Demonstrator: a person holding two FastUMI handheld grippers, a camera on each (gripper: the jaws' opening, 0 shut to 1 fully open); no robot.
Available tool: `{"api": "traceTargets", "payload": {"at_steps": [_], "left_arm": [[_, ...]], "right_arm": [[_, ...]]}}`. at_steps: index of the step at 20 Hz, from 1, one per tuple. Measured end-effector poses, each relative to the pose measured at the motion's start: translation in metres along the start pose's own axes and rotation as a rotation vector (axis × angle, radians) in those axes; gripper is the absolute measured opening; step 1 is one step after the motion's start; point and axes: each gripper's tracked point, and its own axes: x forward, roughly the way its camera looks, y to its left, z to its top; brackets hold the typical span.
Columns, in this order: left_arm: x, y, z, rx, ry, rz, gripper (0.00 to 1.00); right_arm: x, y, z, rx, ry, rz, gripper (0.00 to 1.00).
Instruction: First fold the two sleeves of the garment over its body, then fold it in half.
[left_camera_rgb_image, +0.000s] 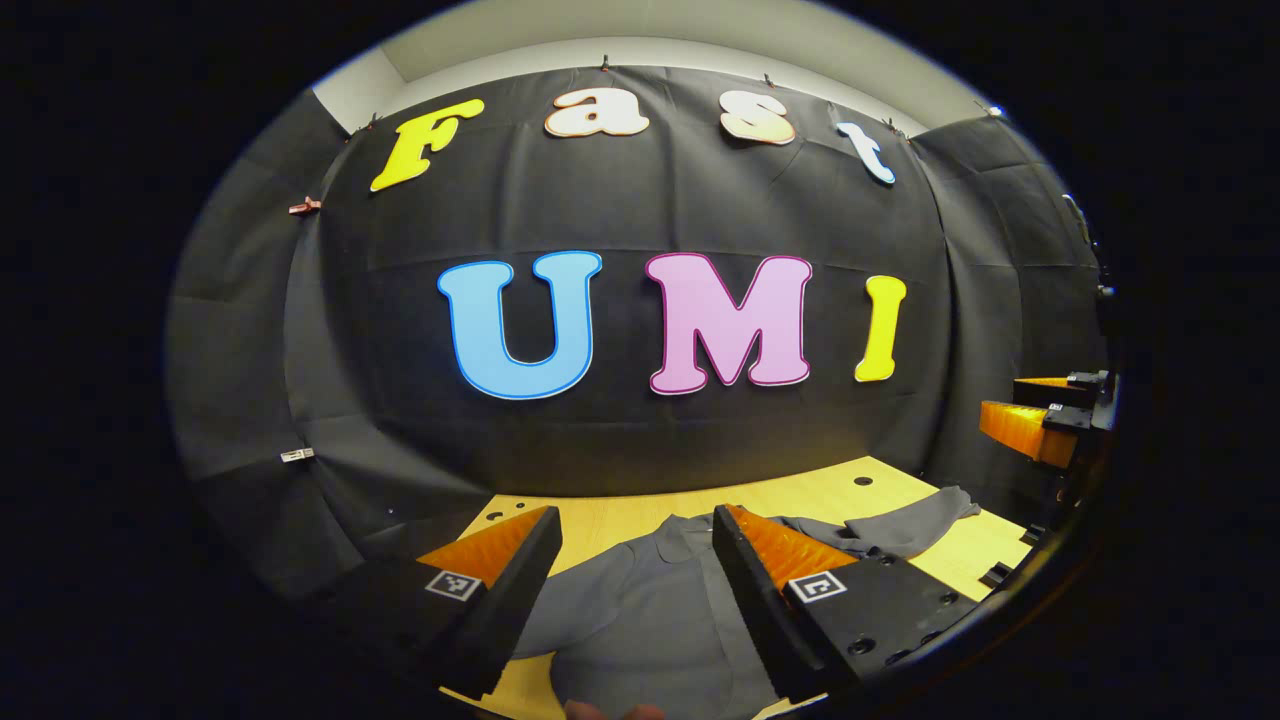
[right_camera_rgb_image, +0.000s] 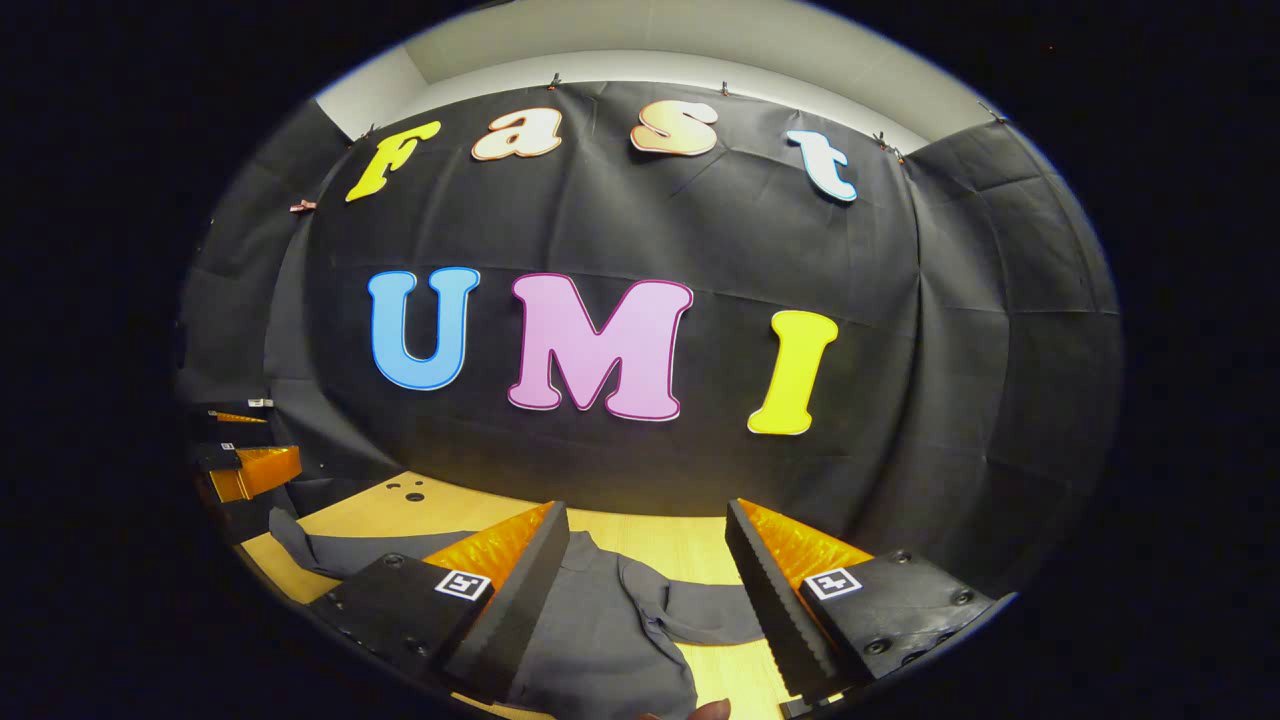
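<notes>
Grey garment (left_camera_rgb_image: 650, 610) on wooden table (left_camera_rgb_image: 820, 490), partly hidden behind gaping left hand-held gripper (left_camera_rgb_image: 635, 525) and equally gaping right hand-held gripper (right_camera_rgb_image: 645, 525).

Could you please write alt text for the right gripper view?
The right gripper hangs open above a grey garment lying flat on a wooden table, one sleeve stretched out between its jaws. The left gripper hovers open at the far left.

garment (left_camera_rgb_image: 650, 610): 1, grey, collared | sleeves: 2, one (left_camera_rgb_image: 900, 525) spread to each side, second (right_camera_rgb_image: 330, 552) | wooden table (left_camera_rgb_image: 800, 490): 1 | grippers: 2, left gripper (left_camera_rgb_image: 636, 530), right gripper (right_camera_rgb_image: 647, 528) | table holes (left_camera_rgb_image: 862, 481): several
</notes>
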Motion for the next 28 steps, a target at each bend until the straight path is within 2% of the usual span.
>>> {"api": "traceTargets", "payload": {"at_steps": [3, 6, 12, 16, 20, 28], "left_arm": [[0.003, -0.011, -0.001, 0.002, 0.002, -0.001, 0.95], [0.003, -0.024, 0.0, 0.005, 0.008, -0.001, 0.95], [0.006, -0.05, -0.004, 0.006, 0.025, 0.012, 0.95], [0.009, -0.069, -0.004, 0.015, 0.034, 0.031, 0.95], [0.012, -0.084, -0.003, 0.024, 0.045, 0.063, 0.96], [0.011, -0.105, -0.008, 0.051, 0.096, 0.12, 0.97]], "right_arm": [[0.007, -0.015, -0.002, 0.006, 0.006, -0.006, 0.98], [0.02, -0.047, -0.009, 0.012, 0.019, -0.023, 0.98], [0.061, -0.154, -0.066, -0.011, 0.121, -0.121, 0.98], [0.089, -0.219, -0.115, -0.009, 0.204, -0.175, 0.98], [0.117, -0.267, -0.175, 0.0, 0.298, -0.201, 0.98], [0.152, -0.324, -0.299, 0.043, 0.496, -0.221, 0.98]]}}
